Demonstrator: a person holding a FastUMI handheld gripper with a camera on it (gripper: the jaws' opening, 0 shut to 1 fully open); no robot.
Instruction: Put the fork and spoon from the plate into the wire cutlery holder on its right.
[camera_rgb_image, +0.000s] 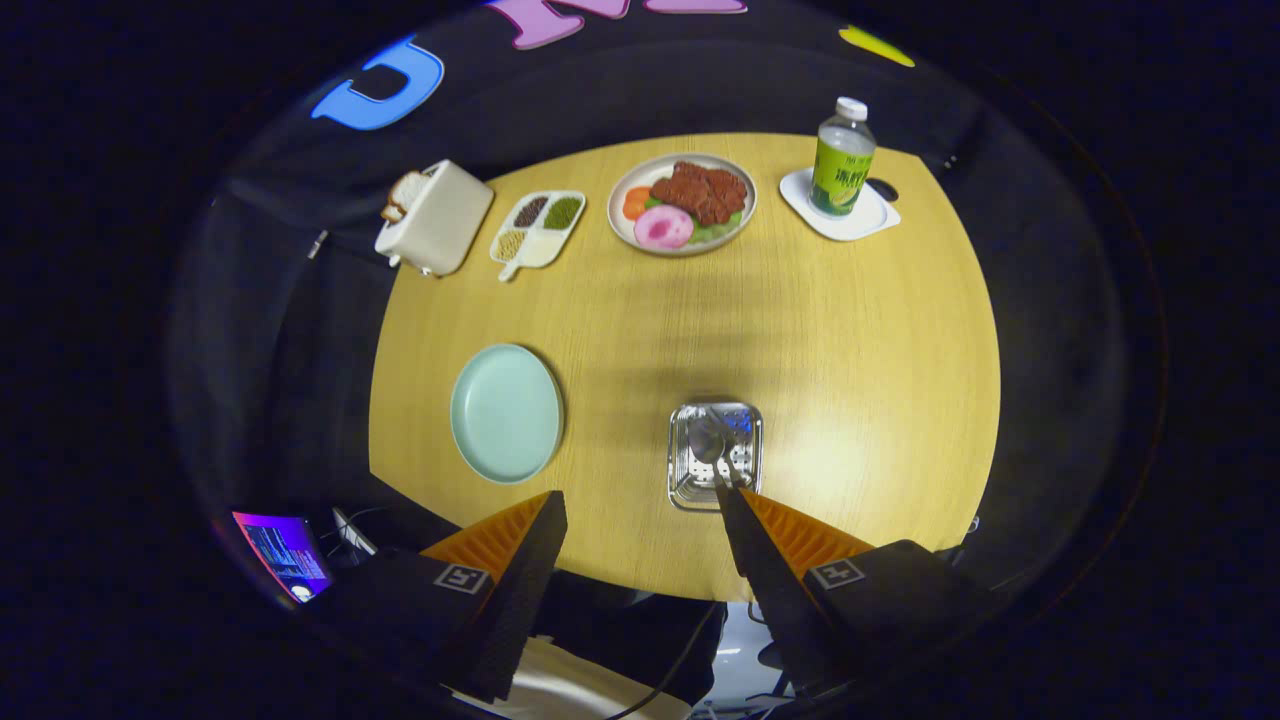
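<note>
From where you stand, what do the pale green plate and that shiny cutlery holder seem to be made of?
The pale green plate looks like matte plastic or melamine: flat colour, no glare. The wire cutlery holder looks like polished metal, judging by its bright reflections; the spoon in it shines likewise. The gripper is open above it.

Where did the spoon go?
The spoon is standing in the wire cutlery holder, right of the empty green plate and just ahead of the open fingers.

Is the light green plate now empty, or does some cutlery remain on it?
Empty: the light green plate shows bare surface. A spoon stands in the wire cutlery holder. The hand-held gripper is open.
</note>
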